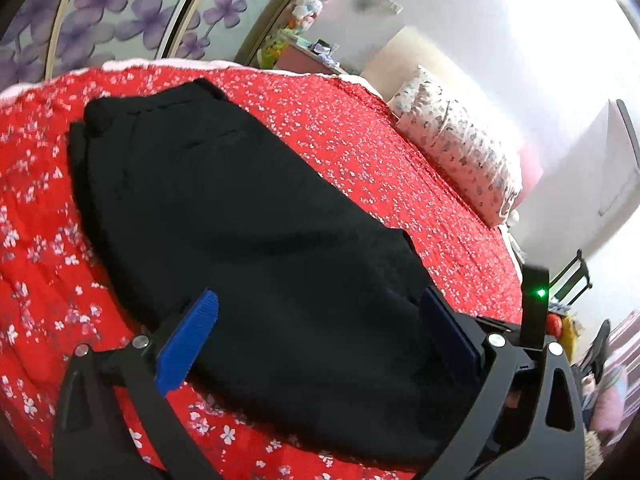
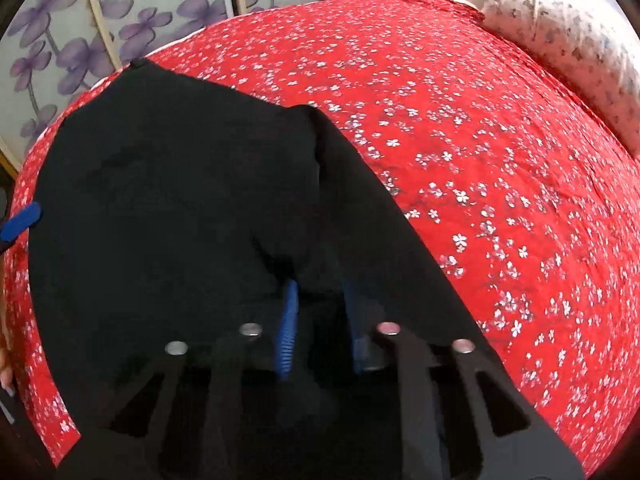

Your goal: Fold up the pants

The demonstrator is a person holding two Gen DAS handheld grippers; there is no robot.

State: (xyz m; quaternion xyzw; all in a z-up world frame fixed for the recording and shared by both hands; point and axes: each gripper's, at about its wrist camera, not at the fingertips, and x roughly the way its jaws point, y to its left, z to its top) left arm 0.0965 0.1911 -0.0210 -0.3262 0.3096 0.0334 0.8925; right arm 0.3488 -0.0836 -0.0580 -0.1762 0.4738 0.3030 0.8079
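Black pants [image 1: 240, 200] lie folded lengthwise on a red floral bedspread [image 1: 360, 140]. In the left wrist view my left gripper [image 1: 320, 300] stands open, wide, over the near end of the pants. Its blue pads [image 1: 188, 344] straddle the cloth without pressing it. The right wrist view has the same pants [image 2: 160, 200] filling the left half. There my right gripper [image 2: 320, 286] is shut on a raised ridge of the black fabric near its right edge. One blue fingertip of the left gripper [image 2: 20, 220] shows at the far left edge.
The red bedspread [image 2: 480, 160] stretches bare to the right of the pants. A floral pillow [image 1: 456, 152] [image 2: 560, 32] lies at the head of the bed. Sliding doors with purple flowers [image 1: 120, 12] [image 2: 80, 40] stand behind the bed.
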